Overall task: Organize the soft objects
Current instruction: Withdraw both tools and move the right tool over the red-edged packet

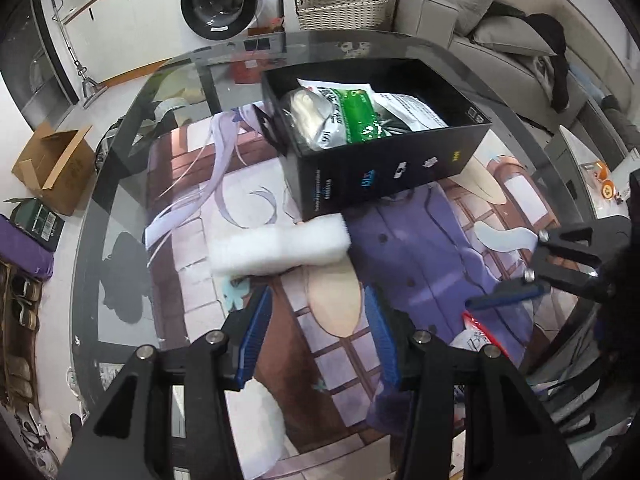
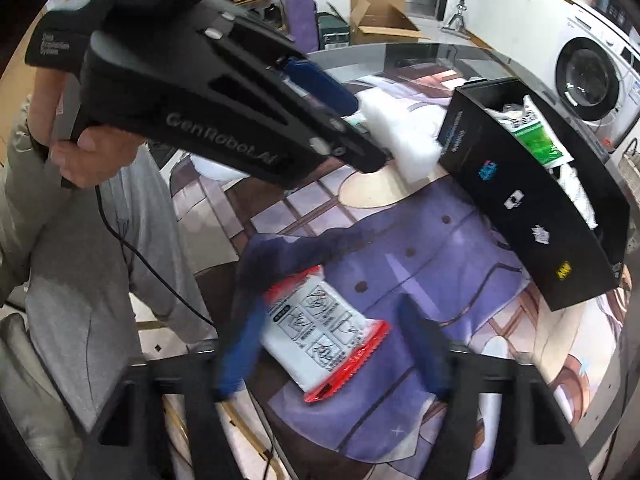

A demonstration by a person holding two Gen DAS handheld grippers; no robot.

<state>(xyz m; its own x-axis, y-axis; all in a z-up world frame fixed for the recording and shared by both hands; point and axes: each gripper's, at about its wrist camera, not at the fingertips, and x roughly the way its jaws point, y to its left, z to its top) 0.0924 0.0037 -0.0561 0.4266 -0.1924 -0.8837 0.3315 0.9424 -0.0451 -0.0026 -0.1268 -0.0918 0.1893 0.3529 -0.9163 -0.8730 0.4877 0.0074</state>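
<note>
A white foam block (image 1: 280,250) lies on the printed mat just in front of the black box (image 1: 384,176); it also shows in the right wrist view (image 2: 400,140). My left gripper (image 1: 316,304) is open, its blue fingers a short way before the foam. The box (image 2: 532,208) holds soft packets, one green and white (image 1: 352,116). A white packet with red ends (image 2: 324,332) lies on the mat between the open blue fingers of my right gripper (image 2: 332,320). The right gripper also shows at the right edge of the left wrist view (image 1: 504,292).
The mat covers a round glass table (image 1: 120,184). Beyond it stand a washing machine (image 1: 220,0), a wicker basket (image 1: 340,10), a sofa with cushions (image 1: 500,32) and a cardboard box (image 1: 52,168) on the floor. The person's legs (image 2: 100,280) are by the table edge.
</note>
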